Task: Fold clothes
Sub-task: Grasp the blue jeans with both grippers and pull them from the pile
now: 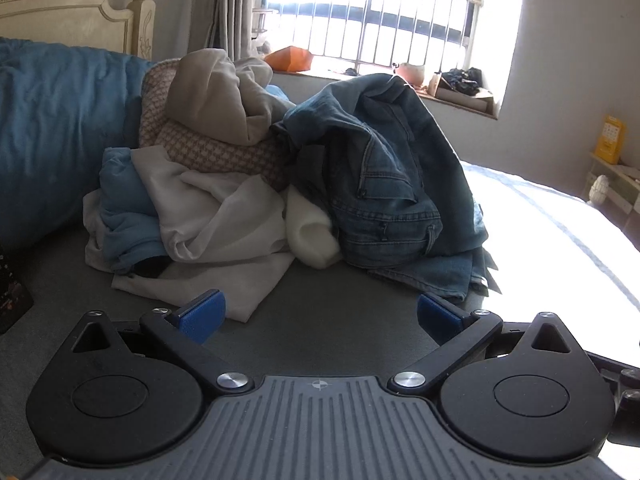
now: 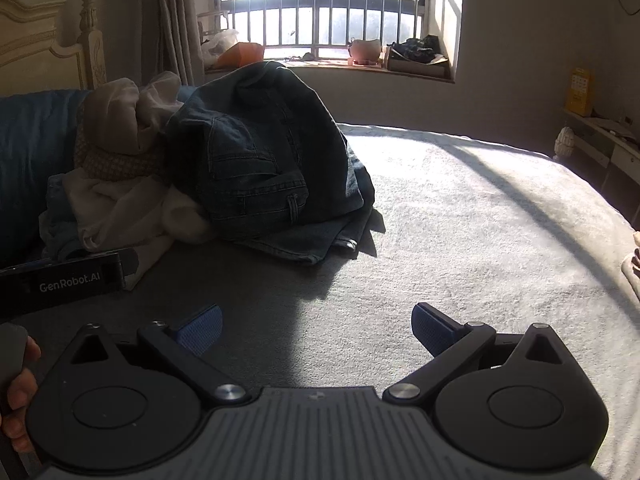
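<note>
Two grippers — left [image 1: 319, 316] and right [image 2: 317, 329] — hover over a bed [image 2: 460, 216], both spread wide, grasping nothing. One pile of clothes [image 1: 224, 184] lies far left, one pair of jeans [image 1: 384, 172] on top.

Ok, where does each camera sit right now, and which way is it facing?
Left wrist: on the left gripper, low over the bed, facing the clothes pile and window; its blue fingers show, spread.
Right wrist: on the right gripper, facing the bare sunlit bed; a hand shows at left.
Both share the jeans.
</note>
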A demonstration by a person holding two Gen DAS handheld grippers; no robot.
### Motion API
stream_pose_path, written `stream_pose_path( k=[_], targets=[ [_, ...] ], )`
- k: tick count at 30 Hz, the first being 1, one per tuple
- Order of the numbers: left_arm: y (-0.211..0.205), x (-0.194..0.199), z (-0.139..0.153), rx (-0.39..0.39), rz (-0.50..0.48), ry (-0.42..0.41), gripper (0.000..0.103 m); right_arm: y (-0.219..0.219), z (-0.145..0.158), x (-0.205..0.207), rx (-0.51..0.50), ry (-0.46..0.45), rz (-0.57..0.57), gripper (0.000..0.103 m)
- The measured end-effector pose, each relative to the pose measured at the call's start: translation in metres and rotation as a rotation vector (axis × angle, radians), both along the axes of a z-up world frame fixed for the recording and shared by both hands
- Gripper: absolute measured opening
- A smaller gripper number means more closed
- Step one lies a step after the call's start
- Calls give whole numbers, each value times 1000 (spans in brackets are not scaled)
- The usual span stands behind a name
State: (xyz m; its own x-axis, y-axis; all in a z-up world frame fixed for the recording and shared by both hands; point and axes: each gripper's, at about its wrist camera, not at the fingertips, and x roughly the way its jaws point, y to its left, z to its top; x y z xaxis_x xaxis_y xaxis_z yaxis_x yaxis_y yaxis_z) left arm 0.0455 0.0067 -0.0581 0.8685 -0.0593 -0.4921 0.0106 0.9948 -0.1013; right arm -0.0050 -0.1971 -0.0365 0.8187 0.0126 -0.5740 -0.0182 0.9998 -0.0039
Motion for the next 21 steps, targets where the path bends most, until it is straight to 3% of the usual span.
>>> stream_pose_path(
  k=[6,11,14,18,21],
  targets=[
    [0,52,-8,39,-35,-172,103,-14,13,68,1,-151,137,103],
    [2,88,-18,-28,-67,-234,103,1,25,150,28,-174,250,103],
    [-12,102,-29,11,-134,-269,100,25,32,199,26,-177,336,103],
    [-36,122,-44,119,-183,-305,89,64,34,248,-16,-150,457,103],
    [-46,140,-50,140,-199,-279,67,92,26,279,-75,-100,513,100]
  ],
)
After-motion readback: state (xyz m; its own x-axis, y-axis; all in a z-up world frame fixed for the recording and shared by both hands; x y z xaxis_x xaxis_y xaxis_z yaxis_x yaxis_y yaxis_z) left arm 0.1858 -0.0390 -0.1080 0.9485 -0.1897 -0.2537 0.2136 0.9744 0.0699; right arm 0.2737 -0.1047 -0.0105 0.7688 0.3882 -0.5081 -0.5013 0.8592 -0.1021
